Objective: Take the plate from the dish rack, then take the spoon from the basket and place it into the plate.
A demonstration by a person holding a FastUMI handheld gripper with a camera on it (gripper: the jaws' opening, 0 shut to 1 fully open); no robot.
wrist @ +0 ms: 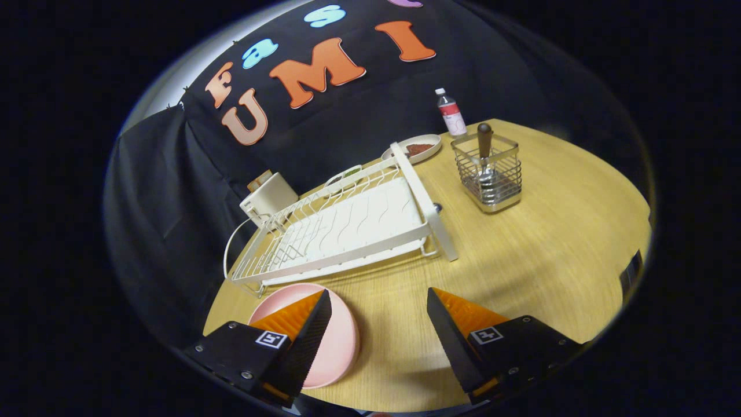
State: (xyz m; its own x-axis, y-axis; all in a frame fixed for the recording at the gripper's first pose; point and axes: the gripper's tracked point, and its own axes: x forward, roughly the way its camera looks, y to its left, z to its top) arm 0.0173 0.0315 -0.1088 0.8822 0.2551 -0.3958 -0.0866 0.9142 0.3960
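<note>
A pink plate (338, 341) lies flat on the wooden table (550, 260), partly under my left finger (301, 341). My gripper (379, 301) hangs open above the table with nothing between its fingers. The white dish rack (347, 229) stands just beyond the plate and holds no dishes. Farther off, beyond the right finger, a wire basket (489, 174) holds a spoon (484, 156) standing upright, its dark brown handle sticking out of the top.
A small dish with brown contents (418, 147) sits behind the rack's far end, with a plastic bottle (450, 113) beside it. A white box-shaped appliance (267, 197) stands behind the rack at the table's edge. Bare table spreads ahead of the right finger.
</note>
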